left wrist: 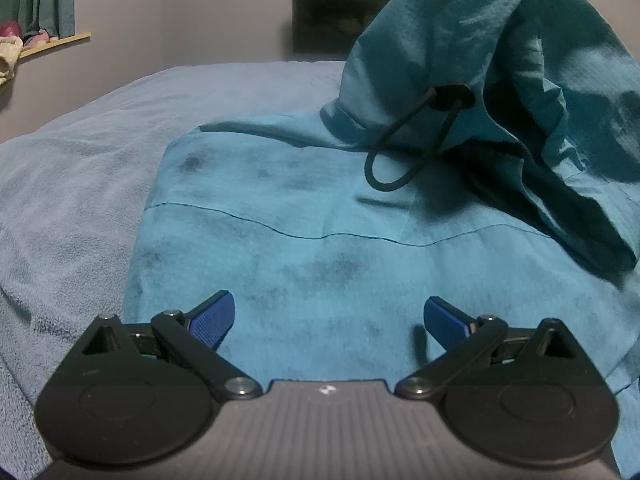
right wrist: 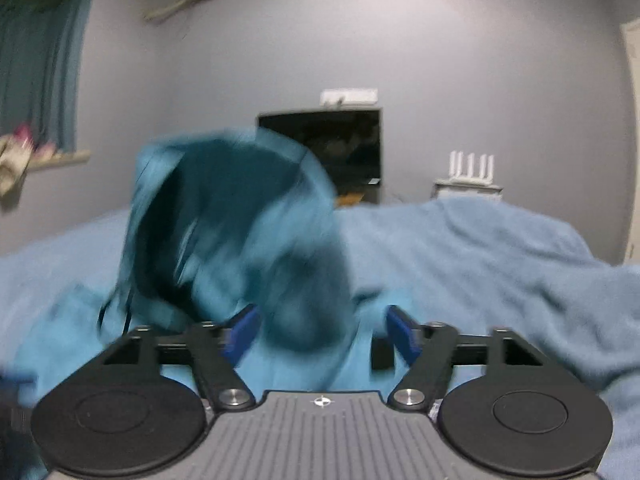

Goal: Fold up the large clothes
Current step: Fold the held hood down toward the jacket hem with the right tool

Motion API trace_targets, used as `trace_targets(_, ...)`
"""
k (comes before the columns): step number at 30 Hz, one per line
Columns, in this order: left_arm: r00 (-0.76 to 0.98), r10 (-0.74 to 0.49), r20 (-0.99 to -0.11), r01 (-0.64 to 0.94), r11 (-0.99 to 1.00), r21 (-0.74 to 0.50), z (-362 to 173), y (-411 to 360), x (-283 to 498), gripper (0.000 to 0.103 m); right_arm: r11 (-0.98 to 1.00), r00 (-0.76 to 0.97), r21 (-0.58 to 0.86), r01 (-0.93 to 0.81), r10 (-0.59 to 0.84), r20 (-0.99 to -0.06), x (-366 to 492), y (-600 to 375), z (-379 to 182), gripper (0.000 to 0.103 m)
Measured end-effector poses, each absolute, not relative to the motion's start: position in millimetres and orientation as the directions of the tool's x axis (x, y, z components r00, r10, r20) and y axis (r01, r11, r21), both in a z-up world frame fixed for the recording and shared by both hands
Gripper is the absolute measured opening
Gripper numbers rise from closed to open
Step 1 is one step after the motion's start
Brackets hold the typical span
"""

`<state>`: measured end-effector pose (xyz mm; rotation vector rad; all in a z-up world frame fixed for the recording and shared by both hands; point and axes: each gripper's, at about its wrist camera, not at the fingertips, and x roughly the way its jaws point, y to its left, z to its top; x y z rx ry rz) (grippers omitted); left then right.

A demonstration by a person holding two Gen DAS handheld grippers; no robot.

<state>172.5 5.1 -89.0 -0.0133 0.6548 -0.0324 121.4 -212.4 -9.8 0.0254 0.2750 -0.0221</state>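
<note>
We judge the fold as mid-way: the teal, thin woven garment with a hood (left wrist: 304,248) lies mostly flat across the centre and lower part of the left wrist view, on the bed's pale blue terry blanket (left wrist: 72,184), while its hood end (left wrist: 500,92) stands heaped and crumpled at upper right, not yet laid down. In the right wrist view that same heap (right wrist: 240,232) is smeared by motion at centre-left, so we cannot tell its exact lie. The left hand-held gripper (left wrist: 329,318) has its jaws apart, hovering over the flat panel with nothing between the blue ribbed pads (left wrist: 212,316). The right hand-held gripper (right wrist: 323,334) also stands with jaws apart; cloth sits between and beyond the pads, but they do not press on it. Left to do, as we judge: flatten the hood section and finish the folds. The fabric is matt with a stitched seam line (left wrist: 280,232); a black elastic cord loop (left wrist: 404,148) hangs from a dark toggle. The blanket is looped and soft.
</note>
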Motion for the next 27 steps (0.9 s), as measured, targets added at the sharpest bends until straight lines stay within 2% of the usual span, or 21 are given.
trace_targets(4, 0.794, -0.056, -0.605, 0.026, 0.998, -0.058, -87.4, 10.1, 173.7, 0.102, 0.994, 0.942, 0.081, 0.066, -0.036, -0.334, 173.8, -222.0, 4.0, 0.092)
trace_targets(5, 0.796, -0.066, -0.602, 0.025, 0.997, -0.076, -86.6, 12.2, 173.9, 0.102, 0.994, 0.938, 0.094, 0.062, -0.026, -0.345, 183.4, -222.3, 5.6, 0.088)
trace_targets(7, 0.800, -0.083, -0.595, 0.018, 0.993, -0.116, -84.2, 18.0, 174.5, 0.102, 0.992, 0.935, 0.125, -0.008, 0.052, -0.351, 191.7, -221.3, 9.3, 0.057)
trace_targets(8, 0.803, -0.088, -0.590, 0.008, 0.991, -0.137, -82.6, 21.4, 174.7, 0.102, 0.989, 0.927, 0.135, -0.053, 0.099, -0.361, 192.5, -217.4, 12.4, 0.029)
trace_targets(9, 0.807, -0.089, -0.584, -0.002, 0.988, -0.154, -80.2, 25.4, 174.4, 0.102, 0.987, 0.924, 0.125, -0.099, 0.138, -0.356, 190.4, -210.4, 16.0, 0.022)
trace_targets(12, 0.824, -0.075, -0.561, -0.039, 0.981, -0.189, -71.0, 37.7, 174.2, 0.102, 0.972, 0.921, -0.003, -0.234, 0.220, -0.321, 163.4, -183.9, 22.6, 0.013)
trace_targets(15, 0.852, -0.054, -0.520, -0.072, 0.973, -0.219, -55.1, 52.9, 170.9, 0.102, 0.917, 0.898, -0.169, -0.360, 0.292, -0.328, 119.8, -155.4, 17.5, 0.009)
trace_targets(18, 0.887, -0.014, -0.462, -0.113, 0.963, -0.246, -35.9, 72.2, 162.0, 0.102, 0.841, 0.857, -0.279, -0.463, 0.343, -0.386, 75.7, -135.2, -3.0, 0.009)
trace_targets(22, 0.916, 0.024, -0.401, -0.172, 0.926, -0.337, -17.4, 101.3, 147.1, 0.102, 0.803, 0.795, -0.299, -0.516, 0.319, -0.516, 39.4, -133.6, -47.2, 0.011)
trace_targets(25, 0.927, 0.062, -0.371, -0.211, 0.902, -0.376, -9.3, 115.6, 138.6, 0.102, 0.858, 0.751, -0.160, -0.488, 0.320, -0.577, 34.1, -152.5, -65.0, 0.029)
trace_targets(26, 0.929, 0.068, -0.364, -0.215, 0.900, -0.380, -8.2, 118.4, 136.1, 0.102, 0.874, 0.738, -0.090, -0.478, 0.343, -0.581, 35.5, -160.8, -66.5, 0.040)
trace_targets(27, 0.930, 0.061, -0.363, -0.209, 0.900, -0.383, -7.6, 119.1, 136.7, 0.102, 0.885, 0.736, -0.033, -0.465, 0.366, -0.569, 28.6, -169.0, -67.2, 0.056)
